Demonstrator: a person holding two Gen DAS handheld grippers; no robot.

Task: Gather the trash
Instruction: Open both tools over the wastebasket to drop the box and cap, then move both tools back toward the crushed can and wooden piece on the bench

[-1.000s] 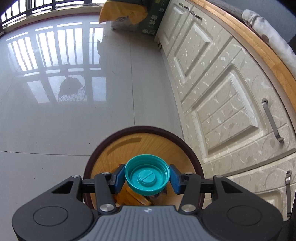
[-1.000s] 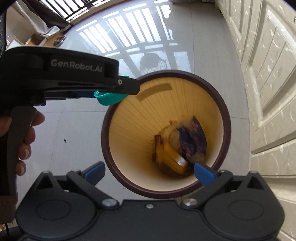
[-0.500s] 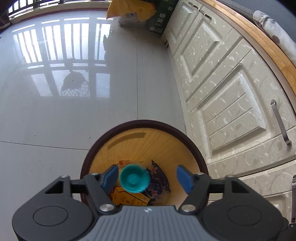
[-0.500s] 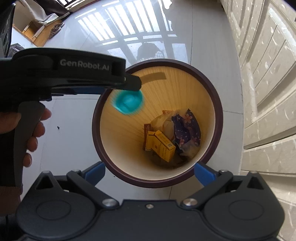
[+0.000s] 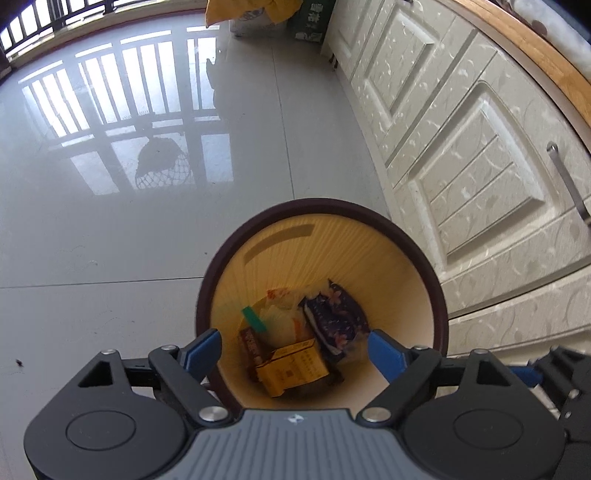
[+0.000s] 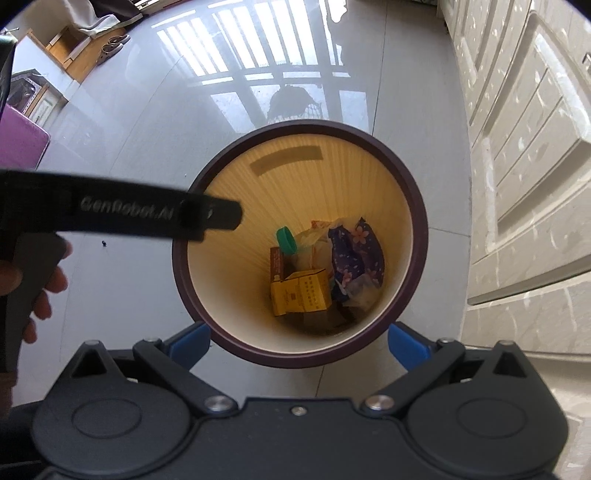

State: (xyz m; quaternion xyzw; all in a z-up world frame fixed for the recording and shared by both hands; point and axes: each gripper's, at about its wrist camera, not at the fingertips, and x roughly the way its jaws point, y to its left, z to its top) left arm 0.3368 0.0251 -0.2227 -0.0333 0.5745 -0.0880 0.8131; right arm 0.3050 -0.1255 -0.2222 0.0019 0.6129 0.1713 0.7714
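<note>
A round bin with a dark brown rim (image 5: 439,295) (image 6: 419,206) and a pale yellow inside stands on the floor. At its bottom lie a teal lid (image 5: 254,320) (image 6: 286,240) on edge against the wall, a yellow carton (image 5: 291,365) (image 6: 300,291), a dark flowered wrapper (image 5: 332,317) (image 6: 356,254) and other scraps. Above the bin's near side my left gripper (image 5: 294,352) hovers, its jaws still opening and nothing between them. My right gripper (image 6: 299,341) hangs open and empty over the near rim. The left tool's black body (image 6: 122,214) crosses the right wrist view.
White cabinet doors (image 5: 480,155) (image 6: 535,147) with metal handles (image 5: 565,184) run close along the right of the bin. Glossy grey floor tiles (image 5: 110,221) spread to the left. Bags and a green box (image 5: 306,18) sit far back. A hand (image 6: 33,291) holds the left tool.
The left jaws opened and let go of the teal lid, which dropped into the bin and now rests on edge among the trash. The right gripper stayed open over the bin.
</note>
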